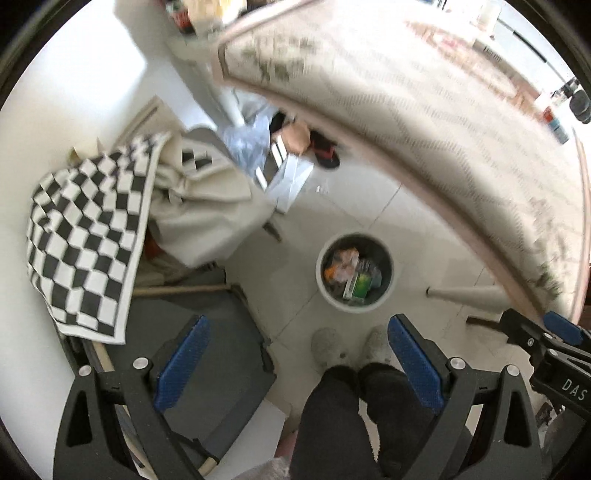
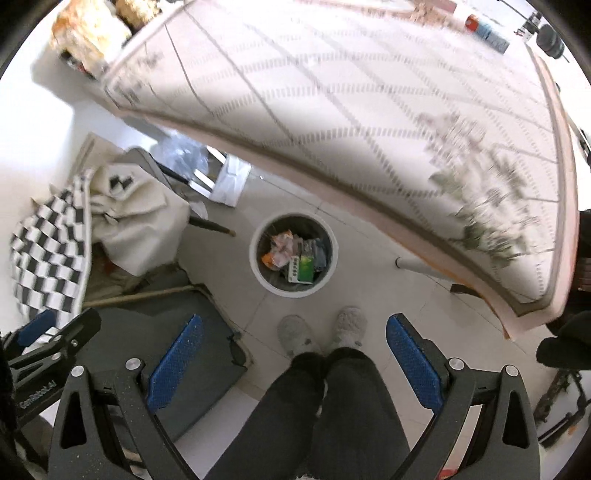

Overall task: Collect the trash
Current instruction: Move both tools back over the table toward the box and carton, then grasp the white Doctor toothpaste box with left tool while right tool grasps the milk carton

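Note:
A white round trash bin (image 1: 321, 284) stands on the tiled floor below the table edge; it also shows in the right wrist view (image 2: 258, 275). Inside lie a green and white box (image 1: 357, 285), also seen in the right wrist view (image 2: 301, 269), and orange and white wrappers (image 2: 280, 249). My left gripper (image 1: 297, 343) is open and empty, held high above the floor. My right gripper (image 2: 293, 341) is open and empty, also high above the bin. Each gripper shows at the edge of the other's view.
A table with a patterned cloth (image 1: 424, 122) fills the upper right, with bottles (image 2: 487, 31) at its far end. A chair draped with a checkered cloth (image 1: 85, 240) and a beige bag (image 1: 207, 206) stands left. The person's slippers (image 2: 321, 332) and legs are below.

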The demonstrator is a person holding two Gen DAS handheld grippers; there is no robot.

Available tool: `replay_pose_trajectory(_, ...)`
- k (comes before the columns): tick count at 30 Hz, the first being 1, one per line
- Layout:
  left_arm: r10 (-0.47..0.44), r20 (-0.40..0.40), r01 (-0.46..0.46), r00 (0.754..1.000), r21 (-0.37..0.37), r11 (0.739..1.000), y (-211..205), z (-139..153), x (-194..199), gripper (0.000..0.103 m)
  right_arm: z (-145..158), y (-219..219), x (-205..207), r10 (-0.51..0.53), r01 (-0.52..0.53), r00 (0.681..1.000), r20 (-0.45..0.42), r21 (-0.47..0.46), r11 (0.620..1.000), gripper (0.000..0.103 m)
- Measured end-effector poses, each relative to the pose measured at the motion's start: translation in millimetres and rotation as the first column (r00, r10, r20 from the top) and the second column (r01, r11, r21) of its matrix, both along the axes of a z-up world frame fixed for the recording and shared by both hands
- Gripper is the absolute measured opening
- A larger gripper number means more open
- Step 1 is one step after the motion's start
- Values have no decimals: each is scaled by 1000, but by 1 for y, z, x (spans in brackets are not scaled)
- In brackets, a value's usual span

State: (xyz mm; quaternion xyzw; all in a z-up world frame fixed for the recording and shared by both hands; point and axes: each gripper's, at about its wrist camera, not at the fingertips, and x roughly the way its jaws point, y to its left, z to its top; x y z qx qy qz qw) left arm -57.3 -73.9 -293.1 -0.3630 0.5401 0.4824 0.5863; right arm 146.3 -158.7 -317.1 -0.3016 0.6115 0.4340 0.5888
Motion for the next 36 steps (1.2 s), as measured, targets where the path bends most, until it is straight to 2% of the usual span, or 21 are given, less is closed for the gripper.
replay_pose_trajectory(3,0,1,0,1000,41,999,15,23,16,99,24,8,18,-45,46,999,-24,20,999,101)
replay_pose_trajectory(6,-17,12,16,1000,77,997,38,40,49,99,38,23,52,-115,116,993,-43,31,993,101)
replay_pose_trajectory(10,-63,18,61,998,87,994,74,45,114,99,49,49,124,-214,214,977,-5,42,976,101)
replay_pose_trajectory(14,-83,15,82,996,71,994,112,33,188,99,42,87,226,-293,292,955,40,23,956,101)
replay_pose_trajectory(17,-81,-17,82,997,47,996,145,12,252,99,27,129,305,-235,241,962,143,-30,970,101)
replay_pose_trajectory(21,-82,-47,80,996,-38,996,180,-29,333,99,-7,191,392,-23,70,965,260,-173,982,101)
replay_pose_trajectory(25,-97,-77,90,992,-96,991,200,-64,390,99,-36,236,435,211,-105,915,344,-302,948,101)
replay_pose_trajectory(27,-93,-85,83,992,-116,990,206,-73,403,99,-51,252,451,288,-179,906,310,-335,925,101)
replay_pose_trajectory(30,-89,-101,74,991,-141,987,213,-85,417,99,-67,267,466,325,-232,914,243,-344,910,99)
replay_pose_trajectory(33,-90,-110,73,990,-152,986,219,-87,424,99,-77,274,480,314,-250,935,165,-320,914,71)
replay_pose_trajectory(36,-76,-96,60,993,-156,986,232,-81,434,99,-75,273,496,253,-211,960,122,-280,937,69)
